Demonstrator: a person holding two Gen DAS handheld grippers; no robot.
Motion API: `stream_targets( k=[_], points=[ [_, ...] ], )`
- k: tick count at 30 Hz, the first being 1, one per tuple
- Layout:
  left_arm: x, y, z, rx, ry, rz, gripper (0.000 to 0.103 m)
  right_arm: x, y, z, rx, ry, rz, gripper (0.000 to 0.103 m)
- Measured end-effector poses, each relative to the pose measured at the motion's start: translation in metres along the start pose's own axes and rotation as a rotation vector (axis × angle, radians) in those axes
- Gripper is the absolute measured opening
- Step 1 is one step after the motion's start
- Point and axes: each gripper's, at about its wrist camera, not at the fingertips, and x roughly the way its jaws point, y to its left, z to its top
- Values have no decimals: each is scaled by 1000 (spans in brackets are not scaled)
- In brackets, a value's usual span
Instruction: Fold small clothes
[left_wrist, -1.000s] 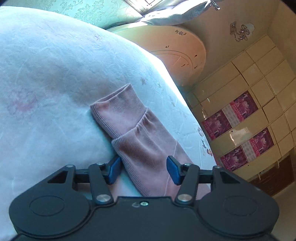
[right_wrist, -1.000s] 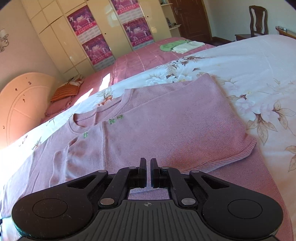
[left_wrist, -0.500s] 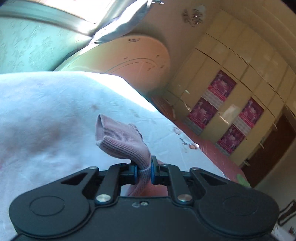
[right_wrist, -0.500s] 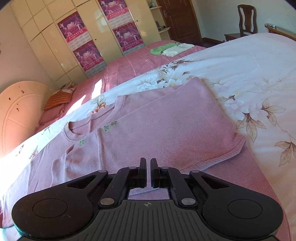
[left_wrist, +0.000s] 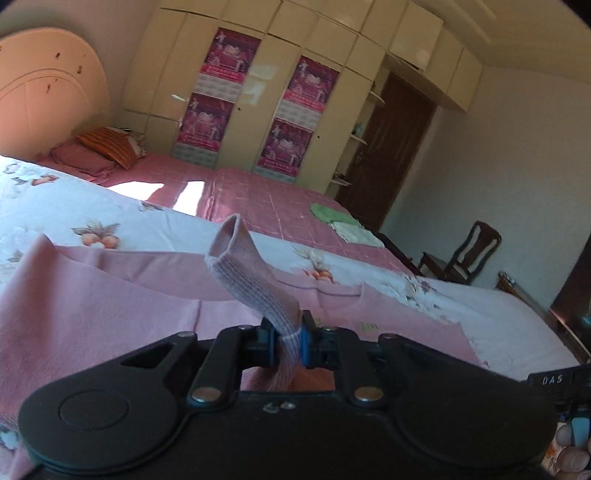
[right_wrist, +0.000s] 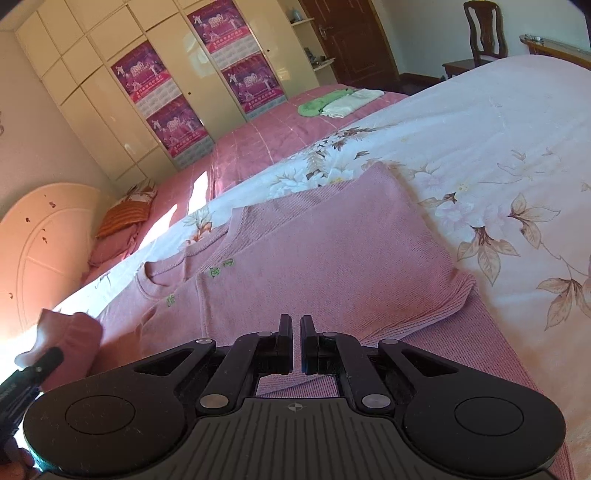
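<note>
A pink knit sweater (right_wrist: 332, 251) lies on the floral bedspread (right_wrist: 498, 155), its right side folded over the body. My left gripper (left_wrist: 287, 341) is shut on the ribbed cuff of the left sleeve (left_wrist: 251, 273) and holds it raised over the sweater body (left_wrist: 92, 314). The lifted sleeve also shows at the left edge of the right wrist view (right_wrist: 70, 339). My right gripper (right_wrist: 296, 343) is shut with nothing visible between its pads, low over the sweater's lower part.
A second bed with a pink cover (left_wrist: 266, 199) stands behind, with green and white folded cloths (right_wrist: 332, 103) on it. Wardrobe doors with posters (left_wrist: 258, 110), a dark door (left_wrist: 388, 147) and a wooden chair (left_wrist: 469, 254) are beyond. A round headboard (right_wrist: 40, 251) stands at the left.
My left gripper closed on the sleeve cuff, lifted it off the bed and swung it across over the sweater body. My right gripper stayed shut and barely moved.
</note>
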Motion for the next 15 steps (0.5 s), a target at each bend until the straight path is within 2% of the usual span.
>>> stream_targets(
  k=[3, 5, 7, 9, 11, 12, 13, 14, 15],
  points=[
    [34, -21, -17, 61, 92, -22, 14, 0, -2, 4, 13, 19, 41, 4],
    [50, -33, -33, 135, 148, -14, 42, 2, -2, 4, 24, 40, 91, 4],
    [42, -49, -48, 227, 131, 4, 55, 6, 1, 2, 22, 71, 115, 4],
    [22, -50, -51, 269, 92, -16, 55, 11, 6, -3, 13, 89, 120, 4],
    [-2, -42, -50, 266, 53, 17, 55, 16, 9, -6, 16, 103, 147, 5],
    [-13, -32, -50, 247, 40, 47, 55, 20, 10, -9, 23, 113, 164, 9],
    [-27, -21, -44, 215, 22, 84, 55, 23, 12, -11, 33, 114, 183, 38],
    [-42, -6, -42, 186, 2, 116, 55, 23, 13, -13, 40, 98, 203, 75],
    [-54, 8, -41, 162, -9, 149, 55, 24, 17, -15, 35, 84, 228, 78]
  ],
)
